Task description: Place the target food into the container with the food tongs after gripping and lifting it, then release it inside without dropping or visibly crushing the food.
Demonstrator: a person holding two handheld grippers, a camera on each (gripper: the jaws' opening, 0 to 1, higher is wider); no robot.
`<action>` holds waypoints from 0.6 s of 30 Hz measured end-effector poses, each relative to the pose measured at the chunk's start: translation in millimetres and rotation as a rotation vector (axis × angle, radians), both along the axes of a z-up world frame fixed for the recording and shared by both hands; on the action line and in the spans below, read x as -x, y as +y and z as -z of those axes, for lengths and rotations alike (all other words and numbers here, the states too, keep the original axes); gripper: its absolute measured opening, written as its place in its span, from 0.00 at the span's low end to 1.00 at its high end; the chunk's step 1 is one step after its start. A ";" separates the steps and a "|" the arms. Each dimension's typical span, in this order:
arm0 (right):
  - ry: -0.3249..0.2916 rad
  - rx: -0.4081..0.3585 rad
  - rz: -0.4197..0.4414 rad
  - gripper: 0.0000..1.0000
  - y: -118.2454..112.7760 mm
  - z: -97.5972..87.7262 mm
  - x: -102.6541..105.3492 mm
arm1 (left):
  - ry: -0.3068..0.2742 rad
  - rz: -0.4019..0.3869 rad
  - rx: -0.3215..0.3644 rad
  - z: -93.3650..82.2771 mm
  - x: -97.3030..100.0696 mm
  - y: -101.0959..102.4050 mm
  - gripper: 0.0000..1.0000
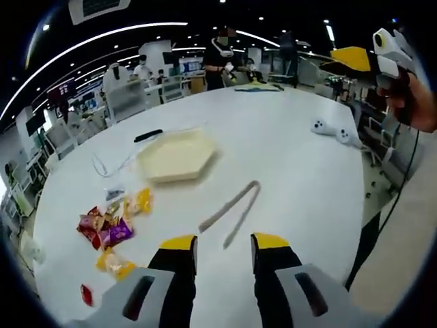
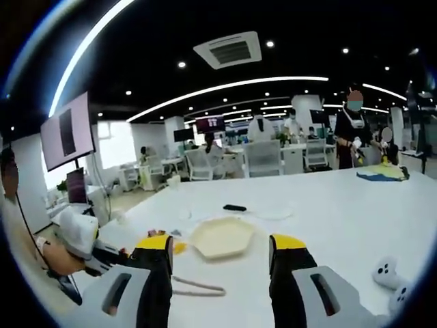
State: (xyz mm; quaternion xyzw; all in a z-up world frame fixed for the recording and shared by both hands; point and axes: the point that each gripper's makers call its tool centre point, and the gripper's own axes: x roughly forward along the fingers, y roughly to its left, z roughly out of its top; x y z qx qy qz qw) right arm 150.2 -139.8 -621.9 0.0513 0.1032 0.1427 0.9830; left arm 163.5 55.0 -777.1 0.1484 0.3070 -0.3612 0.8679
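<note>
While nothing was picked up yet, the big white worktop (image 1: 293, 171) held a tray (image 1: 175, 156), tongs (image 1: 232, 213) and snacks (image 1: 113, 229). Both the left claw (image 1: 223, 247) and right claw (image 2: 220, 247) were released, holding nothing. Grabbing the tongs looked like the next job.

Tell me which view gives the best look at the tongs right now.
The left gripper view: the tongs lie whole on the white table, both arms spread open, just ahead of the left gripper. In the right gripper view the tongs show as a thin strip low between the jaws, partly cut off by one jaw.
</note>
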 end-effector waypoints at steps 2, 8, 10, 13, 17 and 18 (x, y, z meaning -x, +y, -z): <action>0.002 0.000 0.009 0.57 -2.6 0.7 0.8 | 0.008 0.012 -0.003 3.7 -0.1 -2.3 0.28; 0.012 0.010 0.012 0.54 -4.7 4.3 4.2 | 0.027 0.064 -0.027 14.8 -0.2 -9.8 0.24; 0.017 0.011 0.015 0.54 -5.5 5.3 5.0 | 0.036 0.072 -0.032 18.0 -0.8 -10.9 0.23; 0.022 0.011 0.018 0.53 -5.9 6.7 5.5 | 0.052 0.080 -0.038 23.3 -0.6 -11.7 0.18; 0.023 0.017 0.027 0.53 -6.5 7.7 5.2 | 0.076 0.090 -0.040 31.1 -0.4 -13.8 0.16; 0.022 0.016 0.026 0.53 -6.0 7.6 5.0 | 0.078 0.091 -0.041 31.8 -0.6 -14.0 0.16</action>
